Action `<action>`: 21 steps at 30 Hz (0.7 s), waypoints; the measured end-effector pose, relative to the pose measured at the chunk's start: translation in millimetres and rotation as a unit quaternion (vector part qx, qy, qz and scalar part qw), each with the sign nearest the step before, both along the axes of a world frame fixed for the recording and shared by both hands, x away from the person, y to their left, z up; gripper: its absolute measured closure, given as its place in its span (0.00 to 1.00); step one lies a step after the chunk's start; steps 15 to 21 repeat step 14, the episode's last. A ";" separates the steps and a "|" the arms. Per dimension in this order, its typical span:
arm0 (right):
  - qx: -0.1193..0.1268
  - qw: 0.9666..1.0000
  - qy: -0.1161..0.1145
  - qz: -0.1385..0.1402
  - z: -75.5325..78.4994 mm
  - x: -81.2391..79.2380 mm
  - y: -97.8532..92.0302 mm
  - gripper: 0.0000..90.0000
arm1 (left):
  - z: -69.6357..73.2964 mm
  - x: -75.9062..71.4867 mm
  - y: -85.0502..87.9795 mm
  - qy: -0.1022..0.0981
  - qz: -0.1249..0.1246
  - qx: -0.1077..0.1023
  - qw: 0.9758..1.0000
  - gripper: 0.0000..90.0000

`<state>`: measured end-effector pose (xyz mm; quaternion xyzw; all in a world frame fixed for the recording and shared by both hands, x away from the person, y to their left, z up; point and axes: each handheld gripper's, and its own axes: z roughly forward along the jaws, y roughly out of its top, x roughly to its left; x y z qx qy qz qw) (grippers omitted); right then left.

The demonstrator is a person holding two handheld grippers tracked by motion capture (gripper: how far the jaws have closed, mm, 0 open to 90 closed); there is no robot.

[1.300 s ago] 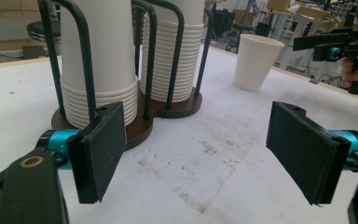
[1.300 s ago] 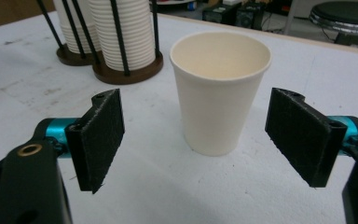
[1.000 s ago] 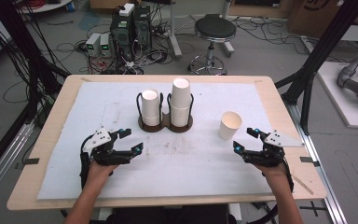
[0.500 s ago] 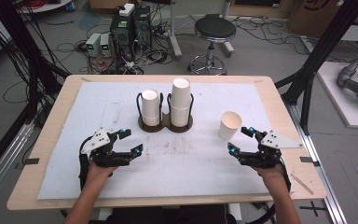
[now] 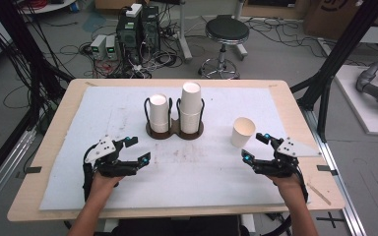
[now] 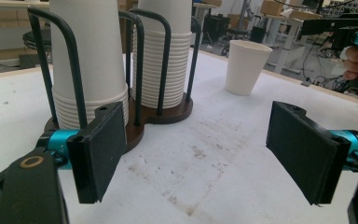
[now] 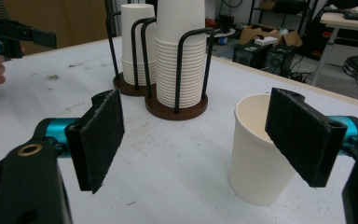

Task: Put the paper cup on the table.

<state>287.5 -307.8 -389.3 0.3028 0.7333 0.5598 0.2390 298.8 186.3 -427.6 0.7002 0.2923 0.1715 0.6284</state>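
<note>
From above, a lone paper cup (image 5: 242,132) stands upright on the white mat (image 5: 202,172), just ahead of the right gripper (image 5: 255,147), whose jaws gape wide and hold nothing. The left gripper (image 5: 138,149), equally wide and empty, sits near the cup holder (image 5: 174,132). Through the right gripper view, the cup (image 7: 260,151) stands close, partly behind one jaw.
</note>
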 end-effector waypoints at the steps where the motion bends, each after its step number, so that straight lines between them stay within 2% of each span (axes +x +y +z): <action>1: -0.001 1.000 -0.002 -0.001 0.4 0.1 -0.2 0.22 | -0.2 0.0 0.0 0.000 0.001 -0.001 1.000 0.22; 21: 0.003 1.000 -0.002 0.000 0.6 2.9 -1.8 0.22 | -3.5 2.7 1.3 0.007 0.005 0.002 1.000 0.22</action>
